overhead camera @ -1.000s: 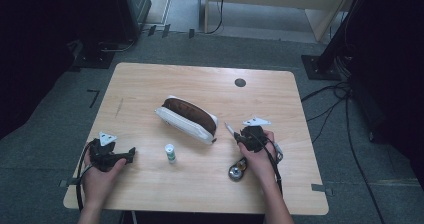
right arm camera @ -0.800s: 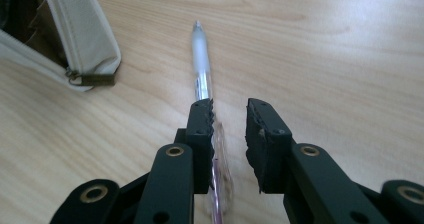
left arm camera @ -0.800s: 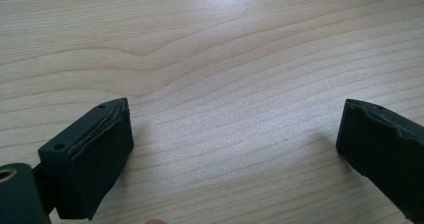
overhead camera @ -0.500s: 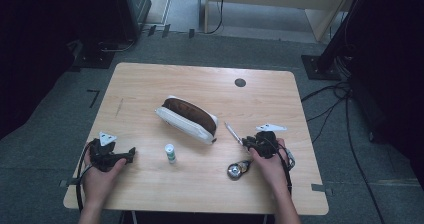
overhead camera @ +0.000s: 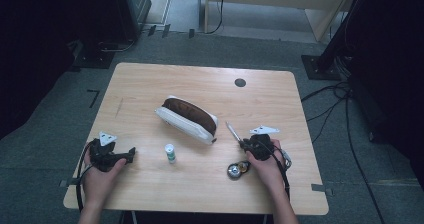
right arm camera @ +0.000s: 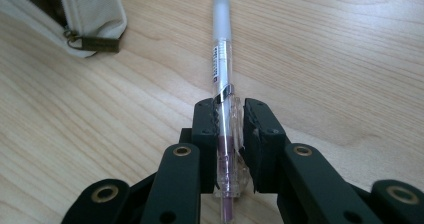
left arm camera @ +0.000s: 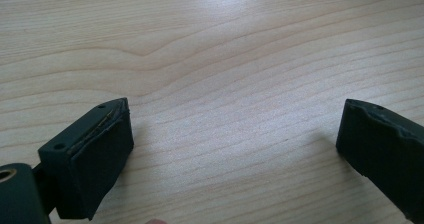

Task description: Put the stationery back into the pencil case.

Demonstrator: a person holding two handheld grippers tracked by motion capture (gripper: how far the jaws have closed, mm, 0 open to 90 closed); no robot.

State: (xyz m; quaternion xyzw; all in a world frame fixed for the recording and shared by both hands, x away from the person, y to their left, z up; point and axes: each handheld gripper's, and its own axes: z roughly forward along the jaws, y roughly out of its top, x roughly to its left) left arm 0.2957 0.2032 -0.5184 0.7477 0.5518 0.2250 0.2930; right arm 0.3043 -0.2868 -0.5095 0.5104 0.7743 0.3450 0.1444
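Translucent plastic forms the barrel of the pen [right arm camera: 221,64], which lies on the wooden table [overhead camera: 150,84] right of the pouch [overhead camera: 186,119]. The right hand-held gripper [right arm camera: 229,129] has its jaws closed on the pen's rear section, near the clip; the jaws have just been closing, with the pen between them. In the right gripper view the pen's long axis runs straight ahead from between the jaws, in line with the gripper itself, tip pointing away. In the high view the pen [overhead camera: 232,132] extends up and left from the right hand-held gripper [overhead camera: 245,145], and its tip points at the table just past the pouch's near end, not into the opening. The pouch lies open, brown lining up, its zip pull [right arm camera: 92,43] at the near corner. The left hand-held gripper [overhead camera: 131,153] rests well apart on the table's left side, jaws wide open over bare wood, nothing between them. A small bottle [overhead camera: 170,153] stands between the two hands; a round metal item [overhead camera: 235,170] lies just beside the right hand. The right hand is nearer the pouch. The likely next move is to lift the pen and swing its axis toward the pouch opening.
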